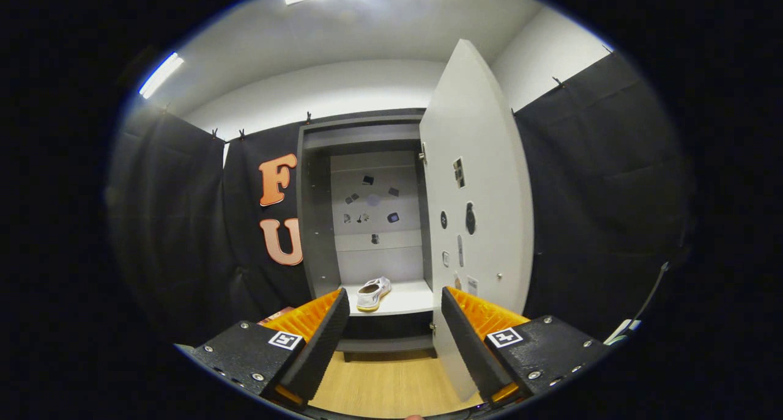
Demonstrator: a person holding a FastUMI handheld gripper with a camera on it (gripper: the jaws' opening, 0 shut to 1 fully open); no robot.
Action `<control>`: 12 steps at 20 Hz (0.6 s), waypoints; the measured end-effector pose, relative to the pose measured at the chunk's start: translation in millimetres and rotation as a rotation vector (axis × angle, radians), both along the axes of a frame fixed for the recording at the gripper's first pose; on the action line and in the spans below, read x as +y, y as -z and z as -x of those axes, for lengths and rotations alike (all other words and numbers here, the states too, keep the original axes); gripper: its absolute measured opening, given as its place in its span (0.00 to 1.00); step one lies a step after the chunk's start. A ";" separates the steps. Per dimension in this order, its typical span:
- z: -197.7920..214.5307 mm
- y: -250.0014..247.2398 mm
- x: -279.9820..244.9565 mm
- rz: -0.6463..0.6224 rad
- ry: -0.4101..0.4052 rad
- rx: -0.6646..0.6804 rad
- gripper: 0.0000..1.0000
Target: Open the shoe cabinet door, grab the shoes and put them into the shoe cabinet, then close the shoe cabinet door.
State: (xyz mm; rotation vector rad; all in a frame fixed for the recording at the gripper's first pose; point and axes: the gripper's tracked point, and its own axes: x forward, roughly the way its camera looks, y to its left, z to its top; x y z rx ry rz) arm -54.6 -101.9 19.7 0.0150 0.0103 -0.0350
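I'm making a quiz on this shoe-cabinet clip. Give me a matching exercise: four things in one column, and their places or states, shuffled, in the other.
Things:
1. shoe
2. door
3. gripper
4. floor

States or places:
A. swung open, to the right of the cabinet opening
B. open, holding nothing
C. wooden, below the cabinet and under the fingers
D. lying on the white shelf inside the cabinet

Pairs: 1-D, 2-A, 3-B, 4-C
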 end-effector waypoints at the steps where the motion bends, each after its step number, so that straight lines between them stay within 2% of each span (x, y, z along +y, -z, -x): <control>1: 6.6 -2.6 -14.2 0.009 0.015 -0.010 0.94; 7: 19.1 -1.6 -116.2 0.030 0.082 -0.023 0.94; 12: -10.8 18.6 -173.4 0.013 0.045 0.005 0.94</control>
